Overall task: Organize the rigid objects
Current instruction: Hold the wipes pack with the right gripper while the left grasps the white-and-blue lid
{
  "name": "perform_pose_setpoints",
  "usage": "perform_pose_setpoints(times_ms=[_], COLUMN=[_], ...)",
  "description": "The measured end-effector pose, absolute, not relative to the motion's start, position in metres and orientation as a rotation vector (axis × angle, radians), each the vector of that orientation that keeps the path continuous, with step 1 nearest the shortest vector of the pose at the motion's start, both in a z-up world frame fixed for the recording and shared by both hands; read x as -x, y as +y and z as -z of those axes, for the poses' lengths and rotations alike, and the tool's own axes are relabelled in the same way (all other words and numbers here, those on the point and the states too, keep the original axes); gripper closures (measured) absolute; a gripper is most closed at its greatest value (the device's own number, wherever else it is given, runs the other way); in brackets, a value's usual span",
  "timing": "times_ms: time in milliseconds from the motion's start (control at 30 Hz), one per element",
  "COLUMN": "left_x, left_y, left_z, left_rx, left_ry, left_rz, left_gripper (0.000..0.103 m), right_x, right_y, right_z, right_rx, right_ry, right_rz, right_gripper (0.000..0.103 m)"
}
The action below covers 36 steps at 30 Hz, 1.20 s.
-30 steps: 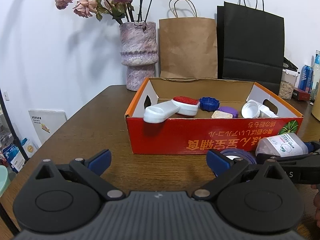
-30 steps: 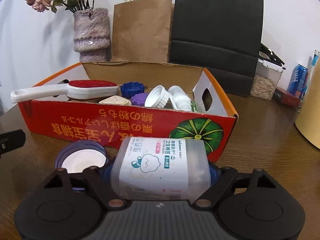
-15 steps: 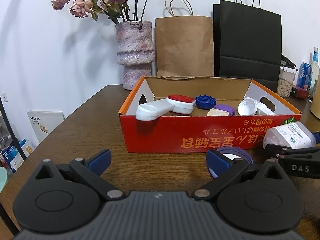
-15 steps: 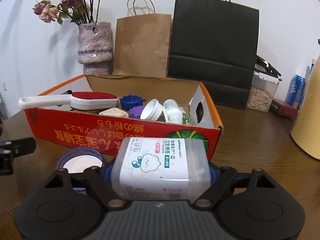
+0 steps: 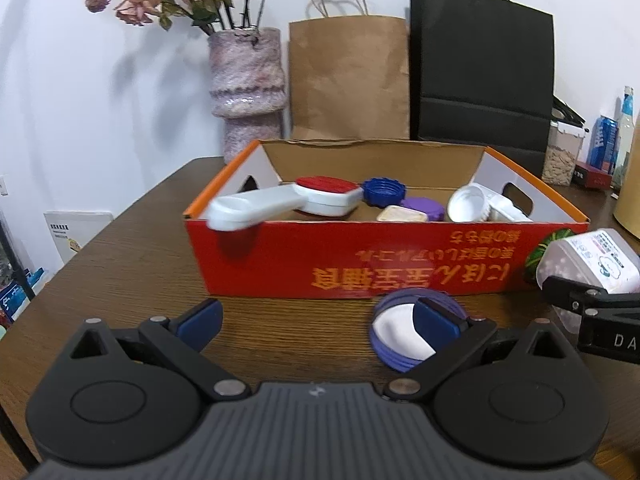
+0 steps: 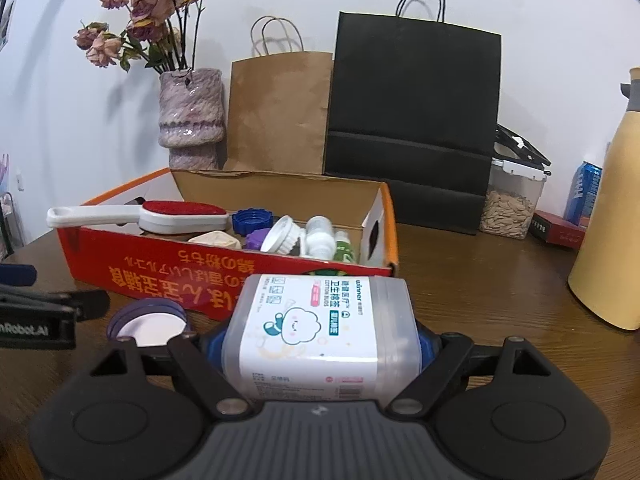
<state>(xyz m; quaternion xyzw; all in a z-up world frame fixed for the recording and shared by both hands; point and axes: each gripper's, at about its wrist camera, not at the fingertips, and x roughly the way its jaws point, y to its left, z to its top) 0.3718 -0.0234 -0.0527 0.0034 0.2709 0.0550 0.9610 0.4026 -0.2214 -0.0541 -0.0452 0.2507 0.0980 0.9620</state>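
Note:
A red cardboard box sits on the wooden table and holds a white lint brush with a red pad, a blue cap, a purple cap and white bottles. My right gripper is shut on a clear cotton-bud box, held above the table in front of the red box; it also shows in the left wrist view. My left gripper is open and empty. A purple lid lies by its right finger, also in the right wrist view.
A vase of dried roses, a brown paper bag and a black paper bag stand behind the box. A seed container, a blue can and a yellow flask stand to the right.
My right gripper has lifted the cotton-bud box upward. My left gripper has risen and drawn back a little, so the purple lid shows more.

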Motion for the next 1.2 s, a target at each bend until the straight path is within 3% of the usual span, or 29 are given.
perform_pose_setpoints(times_ms=[1100, 1200], left_x=[-0.407, -0.409], left_y=[-0.073, -0.073], left_z=[0.072, 0.073], left_rx=[-0.046, -0.035], left_ry=[0.686, 0.696], left_rz=[-0.073, -0.061], left_gripper=[0.0, 0.01], right_x=[-0.407, -0.407], right_y=[-0.257, -0.257], right_z=[0.054, 0.054], right_rx=[0.051, 0.051], right_ry=[0.495, 0.496], right_rz=[-0.162, -0.164], right_gripper=[0.021, 0.021])
